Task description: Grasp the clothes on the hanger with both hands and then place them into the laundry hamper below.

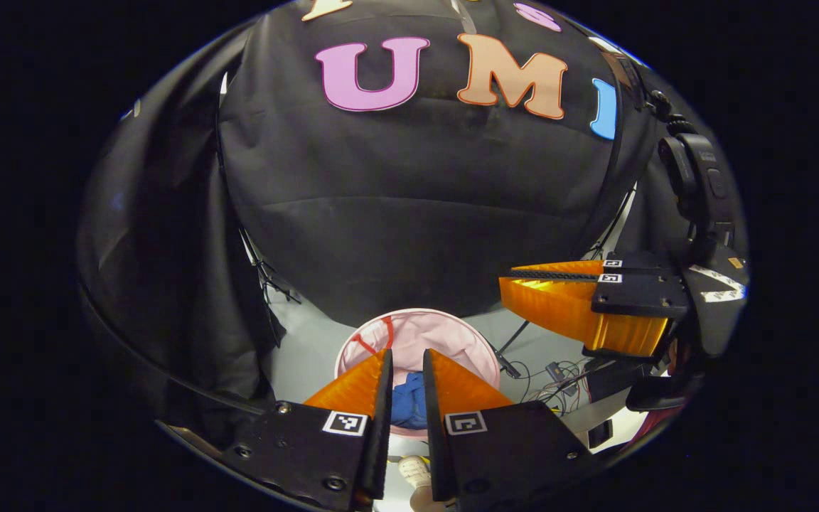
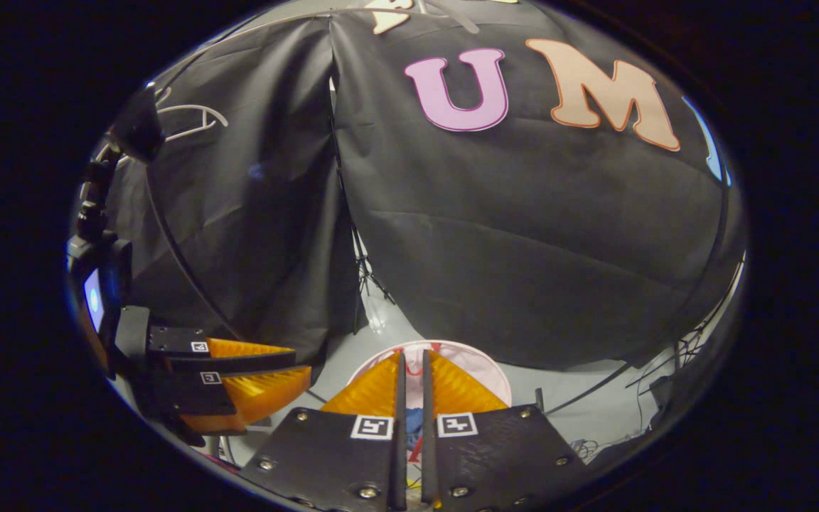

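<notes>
Below, in the left gripper view, a round pink laundry hamper [image 1: 445, 328] is seen on the pale floor at about 6 o'clock, against the foot of the black cloth wall [image 1: 409, 213]. The left gripper [image 1: 406, 387] is held above it, its two orange fingers [image 1: 352, 387] parted by a narrow gap with nothing between them, so it is released. Through that gap a crumpled blue garment [image 1: 409, 402] is seen lying inside the hamper, near its front rim; a red strap [image 1: 374, 340] is visible on the hamper's inner wall at its 10 o'clock side. Loose cables [image 1: 544, 380] are scattered on the floor toward 4 o'clock of the hamper. At 3 o'clock of this view the right gripper [image 1: 512, 281] is seen from the side, pointing leftward, well apart from the left one. In the right gripper view, the left gripper [image 2: 303, 366] is seen at 8 o'clock, pointing rightward, and a white hanger [image 2: 193, 117] is made out high at 10 o'clock against the dark cloth. At 6 o'clock the right gripper [image 2: 409, 387] is held over the same hamper [image 2: 488, 370], its fingers [image 2: 374, 391] nearly closed with only a thin slit left and nothing gripped between them. A sliver of the blue garment [image 2: 413, 423] is seen through that slit, inside the hamper. Further cables [image 2: 665, 377] are seen at 4 o'clock.
</notes>
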Motion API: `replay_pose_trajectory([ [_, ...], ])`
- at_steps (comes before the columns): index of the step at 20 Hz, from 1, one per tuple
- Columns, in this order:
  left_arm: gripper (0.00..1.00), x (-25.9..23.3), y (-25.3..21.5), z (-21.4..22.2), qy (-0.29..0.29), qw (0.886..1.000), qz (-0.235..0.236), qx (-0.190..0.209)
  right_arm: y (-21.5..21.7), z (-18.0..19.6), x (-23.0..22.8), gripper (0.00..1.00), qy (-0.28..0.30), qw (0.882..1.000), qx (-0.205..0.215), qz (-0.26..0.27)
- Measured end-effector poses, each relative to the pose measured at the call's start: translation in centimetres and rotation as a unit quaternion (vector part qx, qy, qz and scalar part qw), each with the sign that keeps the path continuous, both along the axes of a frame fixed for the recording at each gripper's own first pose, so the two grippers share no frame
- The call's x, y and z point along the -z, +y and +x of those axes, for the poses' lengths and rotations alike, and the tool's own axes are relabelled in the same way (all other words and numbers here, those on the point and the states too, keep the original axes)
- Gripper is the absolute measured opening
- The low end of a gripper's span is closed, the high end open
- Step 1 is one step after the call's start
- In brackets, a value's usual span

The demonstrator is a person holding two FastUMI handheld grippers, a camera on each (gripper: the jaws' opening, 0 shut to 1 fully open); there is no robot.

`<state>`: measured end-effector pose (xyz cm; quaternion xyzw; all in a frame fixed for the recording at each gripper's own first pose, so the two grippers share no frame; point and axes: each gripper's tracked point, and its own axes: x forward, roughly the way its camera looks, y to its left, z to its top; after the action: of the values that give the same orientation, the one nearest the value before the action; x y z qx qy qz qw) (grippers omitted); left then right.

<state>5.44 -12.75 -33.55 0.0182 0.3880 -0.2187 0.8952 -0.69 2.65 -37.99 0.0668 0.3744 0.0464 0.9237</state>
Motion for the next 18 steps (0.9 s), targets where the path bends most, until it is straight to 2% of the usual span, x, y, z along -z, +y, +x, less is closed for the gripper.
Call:
replay_pose_trajectory([
  [9, 0.26, -0.2, 1.2, 1.3, -0.02, 1.0, -0.01, -0.003, -1.1, -0.5, -2.7, 0.08, -0.022, 1.0, 0.005, -0.012],
  [18, 0.26, -5.3, 2.1, 4.9, -0.121, 0.992, -0.045, -0.009, -3.0, 0.3, -9.3, 0.09, -0.087, 0.995, 0.024, -0.03],
])
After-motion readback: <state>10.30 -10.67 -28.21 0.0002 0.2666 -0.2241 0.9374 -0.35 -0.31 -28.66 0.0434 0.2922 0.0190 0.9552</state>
